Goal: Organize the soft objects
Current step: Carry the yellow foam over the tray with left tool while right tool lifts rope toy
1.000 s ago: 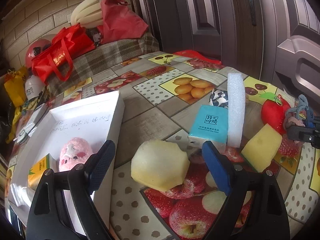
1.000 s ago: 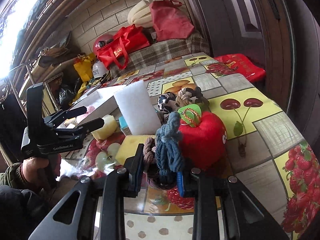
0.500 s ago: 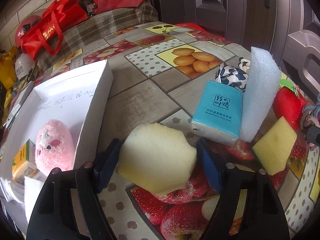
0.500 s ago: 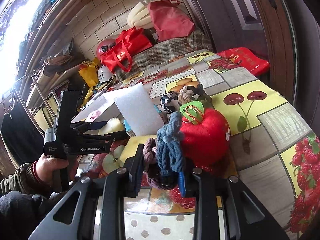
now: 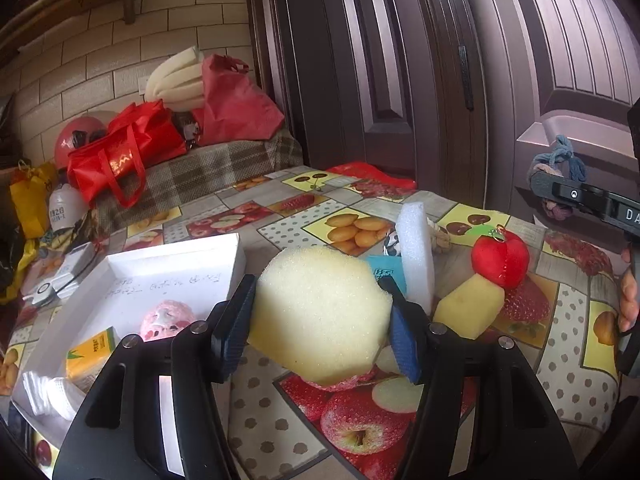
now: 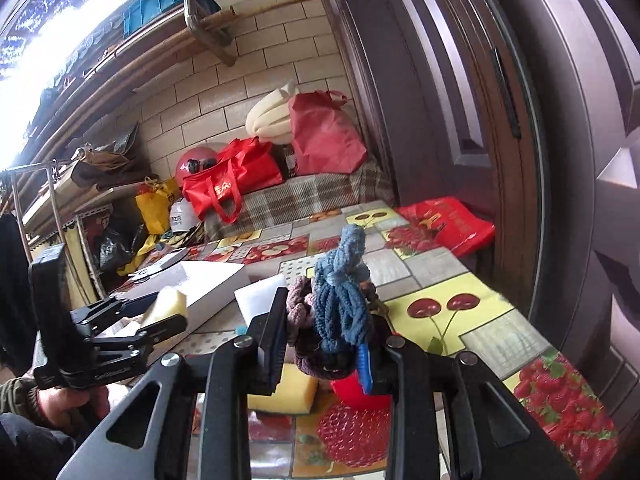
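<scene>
Left wrist view, sponge: a pale yellow, porous, many-sided sponge (image 5: 320, 312) sits between the left gripper (image 5: 320, 322) fingers, lifted off the table (image 5: 280, 420); the jaws are closing, both pads pressing its sides.
Left wrist view, surroundings: left of the fingers, a white cardboard box (image 5: 176, 276) holds a pink fluffy toy (image 5: 166, 318); past the right finger stand a white foam block (image 5: 416, 256), a yellow sponge wedge (image 5: 468, 310) and a red plush apple (image 5: 500, 258).
Right wrist view, rope bundle: the right gripper (image 6: 324, 344) is clenched on a knotted rope bundle (image 6: 340, 304), blue strands over mauve braid, held above the glossy fruit-print table.
Right wrist view only: a hand (image 6: 60, 404) holding the left gripper with its sponge, left of the fingers.
</scene>
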`<state>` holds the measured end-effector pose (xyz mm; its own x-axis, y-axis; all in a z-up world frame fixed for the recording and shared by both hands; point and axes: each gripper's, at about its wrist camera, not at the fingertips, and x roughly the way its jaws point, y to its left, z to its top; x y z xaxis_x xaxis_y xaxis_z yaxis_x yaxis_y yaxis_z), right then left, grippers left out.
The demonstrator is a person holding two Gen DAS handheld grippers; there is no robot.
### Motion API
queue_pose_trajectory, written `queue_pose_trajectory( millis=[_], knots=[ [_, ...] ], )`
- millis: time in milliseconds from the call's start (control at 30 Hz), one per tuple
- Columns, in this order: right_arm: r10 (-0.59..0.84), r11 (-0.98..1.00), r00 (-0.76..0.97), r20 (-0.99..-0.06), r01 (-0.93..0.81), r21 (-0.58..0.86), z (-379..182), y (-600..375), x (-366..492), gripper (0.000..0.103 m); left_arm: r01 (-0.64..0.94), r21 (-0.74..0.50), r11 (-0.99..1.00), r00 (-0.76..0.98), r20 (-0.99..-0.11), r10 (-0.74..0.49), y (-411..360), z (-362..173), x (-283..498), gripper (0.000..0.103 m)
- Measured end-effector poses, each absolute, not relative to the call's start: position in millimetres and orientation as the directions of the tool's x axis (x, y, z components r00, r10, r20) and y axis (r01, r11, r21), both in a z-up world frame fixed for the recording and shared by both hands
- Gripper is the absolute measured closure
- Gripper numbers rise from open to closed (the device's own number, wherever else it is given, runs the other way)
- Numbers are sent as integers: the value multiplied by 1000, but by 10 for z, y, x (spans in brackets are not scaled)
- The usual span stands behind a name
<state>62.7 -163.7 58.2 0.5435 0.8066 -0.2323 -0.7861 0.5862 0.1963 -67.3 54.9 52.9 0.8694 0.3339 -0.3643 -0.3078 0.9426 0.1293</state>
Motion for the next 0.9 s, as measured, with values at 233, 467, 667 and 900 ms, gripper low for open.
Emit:
queue_pose_trajectory(
  millis=[233,467,667,900],
  knots=[
    [804,585,538,-253,-793,172,597,-1361,629,75,-400,89,912,851,-333,406,873,583,-1085,42],
    [818,555,512,-261,-822,126,597,-1231,505,76,-512,13,859,811,-320,489,1323,573,-1449,42],
    [830,524,484,-278,-847,89,596,-1018,393,76,-558,-8,830,791,-308,529,1489,551,-1591,42],
    [837,487,455,-304,-873,35,577,-702,248,76,-573,-7,819,782,-303,544,1575,541,-1649,42]
  ],
)
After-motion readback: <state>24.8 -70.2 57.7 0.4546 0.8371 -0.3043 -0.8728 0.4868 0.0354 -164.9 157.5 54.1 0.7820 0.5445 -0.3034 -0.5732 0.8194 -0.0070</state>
